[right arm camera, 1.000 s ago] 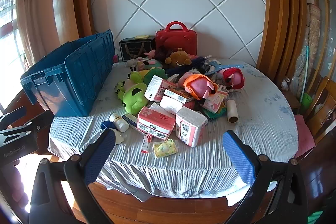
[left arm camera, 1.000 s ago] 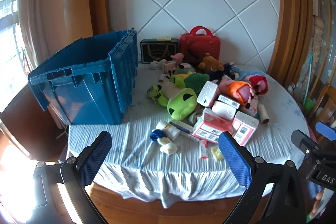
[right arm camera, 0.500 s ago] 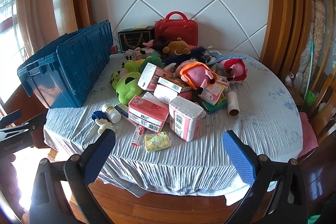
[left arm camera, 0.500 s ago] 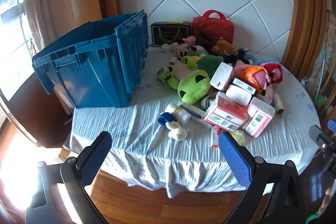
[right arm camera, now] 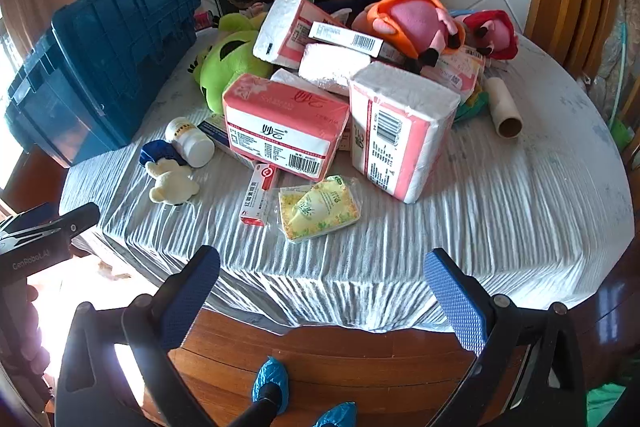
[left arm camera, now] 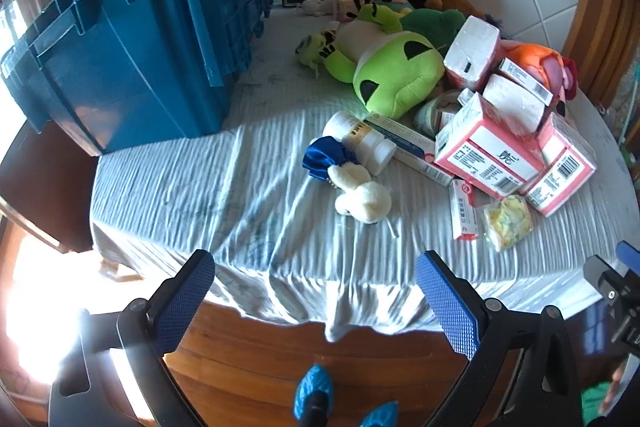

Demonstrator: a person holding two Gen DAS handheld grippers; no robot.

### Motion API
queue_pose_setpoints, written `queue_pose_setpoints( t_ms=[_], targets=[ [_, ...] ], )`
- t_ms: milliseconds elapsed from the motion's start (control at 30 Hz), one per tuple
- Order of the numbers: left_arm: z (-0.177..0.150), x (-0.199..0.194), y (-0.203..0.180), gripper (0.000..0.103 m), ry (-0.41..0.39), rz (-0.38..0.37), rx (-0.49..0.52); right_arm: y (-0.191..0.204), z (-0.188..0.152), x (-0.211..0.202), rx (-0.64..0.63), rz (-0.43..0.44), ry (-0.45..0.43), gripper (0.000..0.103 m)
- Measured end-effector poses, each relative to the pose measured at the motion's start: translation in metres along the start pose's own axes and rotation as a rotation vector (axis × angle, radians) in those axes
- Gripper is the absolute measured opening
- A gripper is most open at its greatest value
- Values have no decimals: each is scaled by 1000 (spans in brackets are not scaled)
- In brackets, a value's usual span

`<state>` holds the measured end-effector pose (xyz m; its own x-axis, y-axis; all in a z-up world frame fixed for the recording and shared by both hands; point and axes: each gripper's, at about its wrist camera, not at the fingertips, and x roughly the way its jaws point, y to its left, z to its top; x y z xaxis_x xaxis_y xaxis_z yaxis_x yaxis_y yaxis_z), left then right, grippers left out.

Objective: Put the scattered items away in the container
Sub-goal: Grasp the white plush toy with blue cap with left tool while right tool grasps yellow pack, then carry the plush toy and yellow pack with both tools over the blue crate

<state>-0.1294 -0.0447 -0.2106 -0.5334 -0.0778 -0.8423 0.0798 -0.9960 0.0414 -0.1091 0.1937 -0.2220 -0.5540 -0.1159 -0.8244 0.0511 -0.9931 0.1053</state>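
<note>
Lying beyond spread right tool [right arm camera: 322, 301]: tissue pack [right arm camera: 318, 213].

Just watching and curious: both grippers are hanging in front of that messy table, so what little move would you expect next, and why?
Probably the right gripper eases forward and down toward the yellow tissue packet. It is open and empty at the table edge, and that packet lies nearest, flat on the cloth and clear of the pile. The left gripper is open too, and the blue crate stands at the left.
</note>
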Motion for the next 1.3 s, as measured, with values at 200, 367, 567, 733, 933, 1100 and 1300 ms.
queue_pose_setpoints(
  t_ms=[200,367,567,733,933,1100,1300],
  targets=[
    [21,56,-9,94,78,-49,67,13,6,44,49,-26,46,91],
    [26,90,-18,94,116,-67,71,10,11,67,55,-57,71,81],
    [21,127,-27,94,187,-57,41,2,13,96,43,-74,108,81],
    [17,137,-35,88,174,-54,50,-4,14,109,37,-79,115,81],
    [19,133,-45,58,149,-75,51,-5,16,117,17,-79,105,93],
    [15,127,-54,52,135,-58,83,-6,13,116,17,-70,94,70],
    [11,110,-55,50,107,-57,104,-10,16,101,11,-54,79,53]
  ],
)
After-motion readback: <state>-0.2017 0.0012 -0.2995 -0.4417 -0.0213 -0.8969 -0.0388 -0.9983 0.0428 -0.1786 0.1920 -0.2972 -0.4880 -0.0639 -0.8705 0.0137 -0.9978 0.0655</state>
